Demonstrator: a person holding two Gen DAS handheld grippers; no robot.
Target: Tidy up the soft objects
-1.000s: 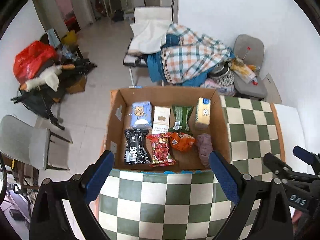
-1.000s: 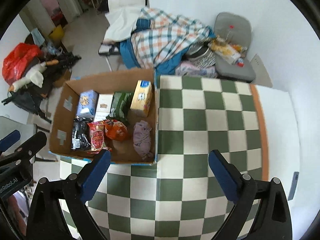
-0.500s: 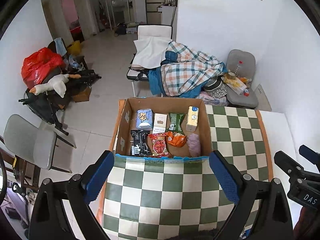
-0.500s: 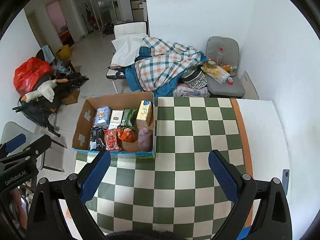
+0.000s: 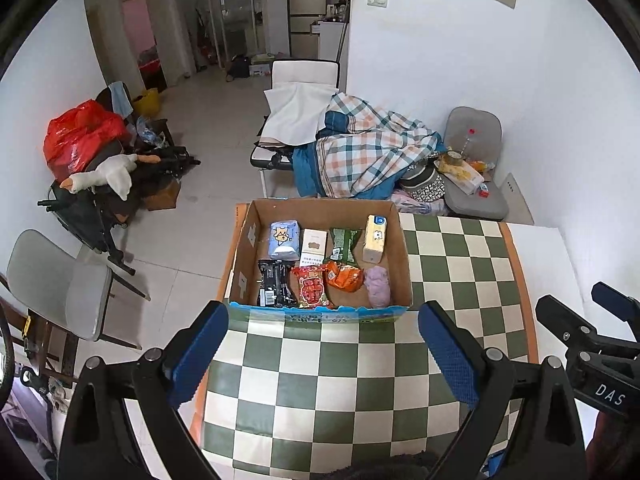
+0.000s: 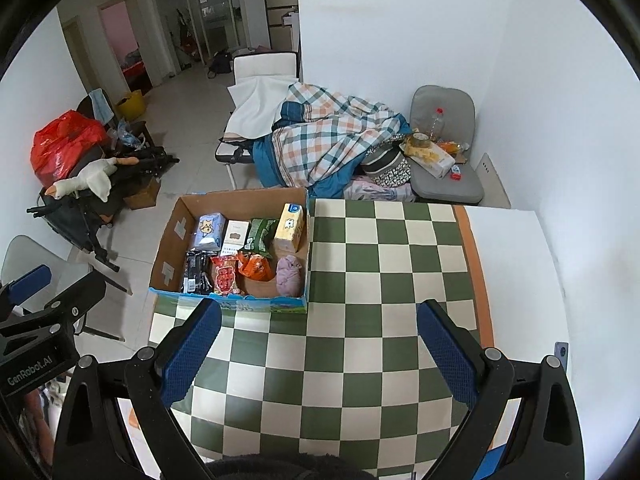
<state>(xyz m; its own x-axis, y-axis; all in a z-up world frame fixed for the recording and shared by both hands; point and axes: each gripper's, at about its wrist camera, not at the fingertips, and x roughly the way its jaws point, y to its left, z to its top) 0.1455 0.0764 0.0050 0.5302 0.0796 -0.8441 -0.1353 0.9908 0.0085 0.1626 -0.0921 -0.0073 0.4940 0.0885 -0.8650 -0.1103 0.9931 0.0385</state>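
- Cardboard box as seen by the left wrist camera: it sits at the table's far left corner on the green-and-white checked cloth, holding the soft goods: blue tissue pack, white pack, green bag, yellow pack, black packet, red packet, orange bag, lilac cloth bundle.
- Judgement: contents look sorted already; the step is a final check or pull-back. To do it well I would hold both tools high, clear of the box rim.
- My left gripper hangs above the cloth, short of the box; blue pads wide apart, nothing between them, touching nothing.
- Right wrist camera: same box lies to the left of centre, lilac bundle against its right wall, yellow pack upright at the far right corner.
- My right gripper hovers over bare checked cloth; pads spread fully, empty, no contact.
- No soft item visible loose on the table in either view.
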